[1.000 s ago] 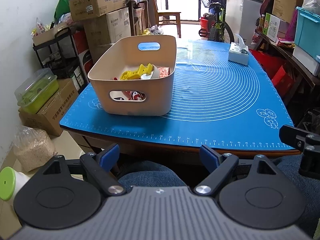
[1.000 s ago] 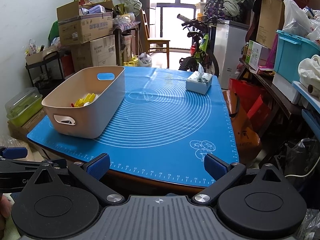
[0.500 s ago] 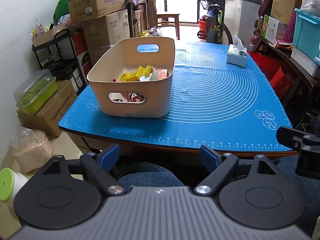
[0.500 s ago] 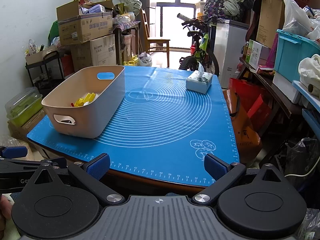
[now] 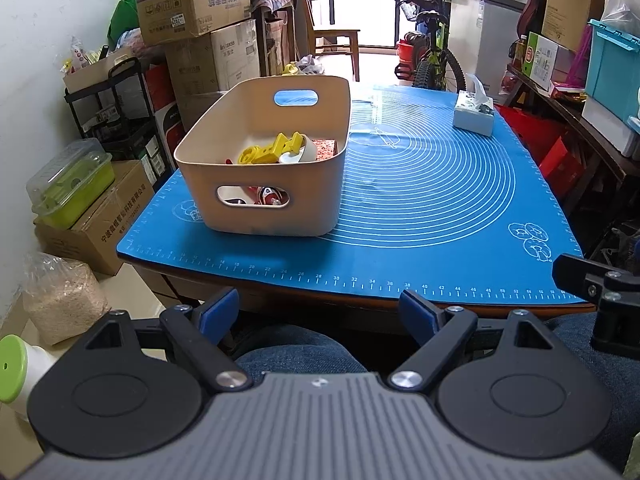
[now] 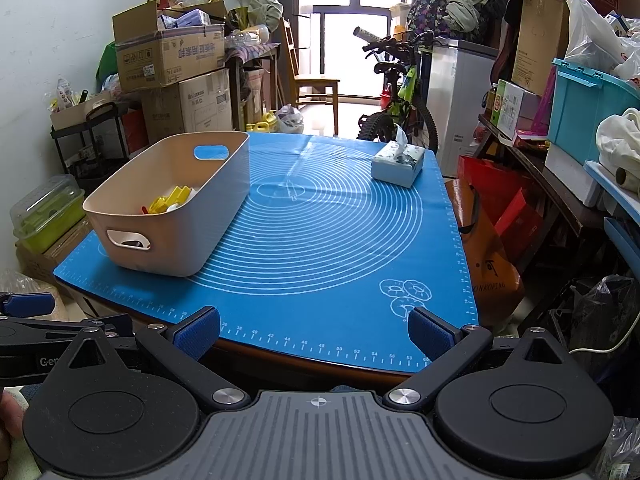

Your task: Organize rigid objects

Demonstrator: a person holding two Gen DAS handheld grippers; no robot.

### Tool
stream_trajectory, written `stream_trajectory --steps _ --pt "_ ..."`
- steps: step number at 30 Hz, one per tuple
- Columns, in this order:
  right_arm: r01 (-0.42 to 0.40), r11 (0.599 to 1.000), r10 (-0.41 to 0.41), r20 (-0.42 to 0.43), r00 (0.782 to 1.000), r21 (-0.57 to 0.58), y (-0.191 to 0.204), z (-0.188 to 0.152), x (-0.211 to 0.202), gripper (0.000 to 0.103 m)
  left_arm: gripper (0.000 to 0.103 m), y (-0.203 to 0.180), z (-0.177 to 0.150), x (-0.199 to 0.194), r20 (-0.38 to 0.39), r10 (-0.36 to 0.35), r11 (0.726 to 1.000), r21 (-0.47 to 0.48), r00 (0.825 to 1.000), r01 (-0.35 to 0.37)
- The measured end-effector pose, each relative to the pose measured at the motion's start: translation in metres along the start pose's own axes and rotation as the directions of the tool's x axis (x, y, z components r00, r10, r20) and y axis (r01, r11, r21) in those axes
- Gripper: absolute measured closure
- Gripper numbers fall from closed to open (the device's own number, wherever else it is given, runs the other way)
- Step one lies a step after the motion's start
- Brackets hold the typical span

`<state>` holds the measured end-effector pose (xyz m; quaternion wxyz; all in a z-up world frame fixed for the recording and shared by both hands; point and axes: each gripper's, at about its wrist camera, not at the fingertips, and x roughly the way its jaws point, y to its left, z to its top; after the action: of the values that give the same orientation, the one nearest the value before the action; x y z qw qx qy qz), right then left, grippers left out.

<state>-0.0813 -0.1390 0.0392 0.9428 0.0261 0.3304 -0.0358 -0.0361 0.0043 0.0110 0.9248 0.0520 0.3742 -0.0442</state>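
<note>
1. The left gripper (image 5: 320, 312) is hovering short of the desk's near edge, its fingers (image 5: 219, 311) spread wide and holding nothing.
2. The right gripper (image 6: 314, 330) is doing likewise, fingers (image 6: 430, 334) apart and empty.
3. The rigid objects (image 5: 276, 152) are lying inside the beige bin (image 5: 260, 210), which is sitting on the left of the blue mat (image 5: 432, 208).
4. Only a tissue box (image 6: 397, 163) is sharing the mat, so the sorting is looking finished.

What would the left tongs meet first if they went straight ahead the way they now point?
Probably the near edge of the table, just beyond the open left tongs. If they cleared it, bare blue mat lies ahead, with the beige bin left of that line. Depth is uncertain.
</note>
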Motion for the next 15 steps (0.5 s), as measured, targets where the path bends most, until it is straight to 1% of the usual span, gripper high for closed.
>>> stream_trajectory --steps 15 --pt "0.000 1.000 0.000 0.000 1.000 0.001 0.0003 -0.0006 0.0004 0.003 0.016 0.0014 0.0004 -0.0010 0.000 -0.001 1.000 -0.003 1.000 0.001"
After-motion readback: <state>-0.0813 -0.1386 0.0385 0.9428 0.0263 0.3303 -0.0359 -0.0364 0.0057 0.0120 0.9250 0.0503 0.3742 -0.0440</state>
